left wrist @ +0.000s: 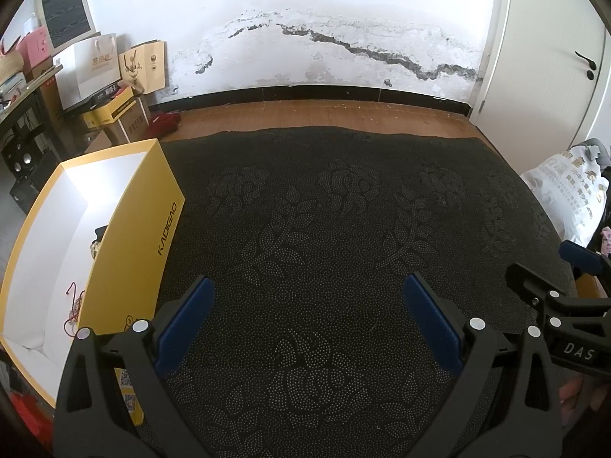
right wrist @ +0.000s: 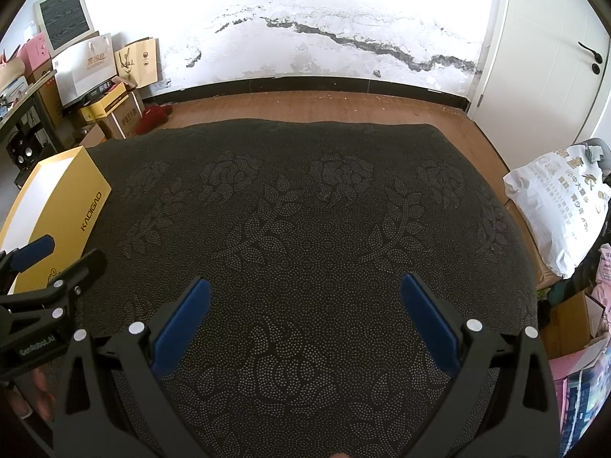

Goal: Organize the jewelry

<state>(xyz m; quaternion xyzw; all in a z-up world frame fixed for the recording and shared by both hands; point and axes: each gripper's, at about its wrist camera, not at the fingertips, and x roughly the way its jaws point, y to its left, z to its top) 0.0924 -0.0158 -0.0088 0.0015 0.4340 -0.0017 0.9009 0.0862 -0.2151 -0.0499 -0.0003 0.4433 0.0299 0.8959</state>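
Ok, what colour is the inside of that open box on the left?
White inside, yellow outside; the box shows best in the left wrist view.

A dark mat patterned with dotted roses is spread over the bench. Beyond it, wooden floor and a black skirting board are seen below a white wall marked by a long dark crack. A white door with a black handle is seen at right. Paper shopping bags and cardboard boxes are stacked at left, and a printed white plastic bag lies at right.
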